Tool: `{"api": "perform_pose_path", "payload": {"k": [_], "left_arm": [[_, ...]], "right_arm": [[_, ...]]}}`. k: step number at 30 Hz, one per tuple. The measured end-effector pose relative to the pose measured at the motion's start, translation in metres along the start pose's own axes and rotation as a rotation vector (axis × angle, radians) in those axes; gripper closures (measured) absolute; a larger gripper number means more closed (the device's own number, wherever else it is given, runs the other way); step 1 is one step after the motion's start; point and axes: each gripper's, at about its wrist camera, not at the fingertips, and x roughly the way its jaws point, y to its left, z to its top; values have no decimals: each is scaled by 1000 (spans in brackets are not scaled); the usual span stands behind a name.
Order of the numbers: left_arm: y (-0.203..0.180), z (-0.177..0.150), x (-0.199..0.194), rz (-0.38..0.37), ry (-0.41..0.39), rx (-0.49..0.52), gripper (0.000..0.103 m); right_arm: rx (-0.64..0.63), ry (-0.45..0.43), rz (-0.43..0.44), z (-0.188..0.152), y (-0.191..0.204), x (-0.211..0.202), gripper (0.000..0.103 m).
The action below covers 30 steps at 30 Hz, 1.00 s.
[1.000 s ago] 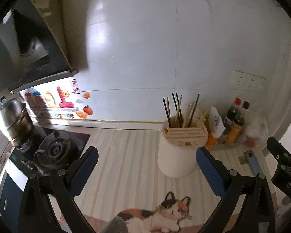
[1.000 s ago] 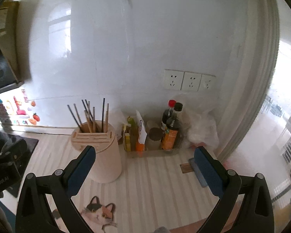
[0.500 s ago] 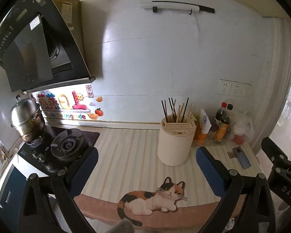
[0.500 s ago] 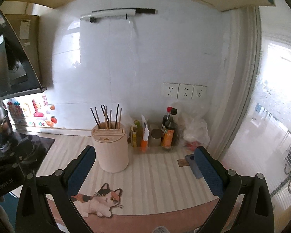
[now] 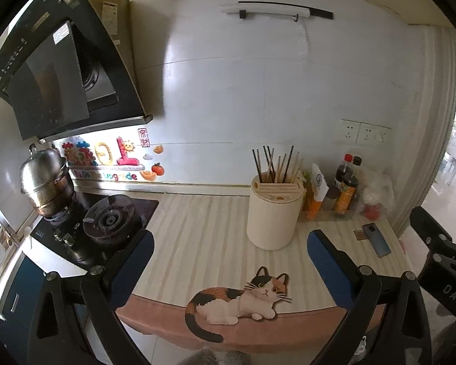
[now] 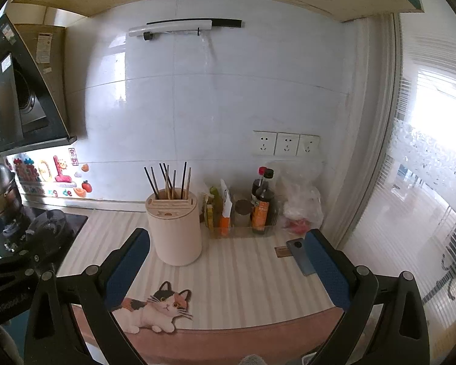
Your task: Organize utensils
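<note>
So the chopsticks (image 5: 275, 165) are all standing upright in the cream utensil holder (image 5: 273, 213), fanned out a bit, some dark and some pale wood-coloured. The holder sits toward the back of the desk (image 5: 197, 228), just beside a clear tray of sauce bottles (image 5: 345, 187) against the wall.

My read on handling: chopsticks are stiff, thin and light, so weight is a non-issue, but they're probably smooth and will want to roll or pivot between flat pads. I'd pinch one partway down the exposed shaft, close above the holder's top, not right at the tip where it'll swing around. They stand close together, so picking out a single one without dragging a neighbour along looks like the fiddly part. The holder itself looks like light plastic, so a sideways tug could tip or slide it. Pull straight up.

Both grippers are well back from all this. The left hand-held gripper (image 5: 228, 261) has its blue pads spread wide with nothing between them, hovering over the front edge of the desk near the cat sticker (image 5: 243, 301). The right hand-held gripper (image 6: 228, 263) is the same story, wide apart and empty.

Further out there's a phone (image 5: 377, 238) lying flat on the right side of the desk, and a gas stove (image 5: 109, 222) with a steel pot (image 5: 45, 179) off to the left.
</note>
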Motion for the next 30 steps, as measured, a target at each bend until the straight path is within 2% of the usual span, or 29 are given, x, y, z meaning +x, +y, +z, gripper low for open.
{"api": "perform_pose_path", "payload": {"k": [9, 30], "left_arm": [[8, -1, 5, 20, 7, -16, 0], [8, 2, 11, 2, 9, -7, 0]], "right_arm": [[-11, 11, 14, 0, 4, 4, 0], [-2, 36, 18, 0, 9, 15, 0]]}}
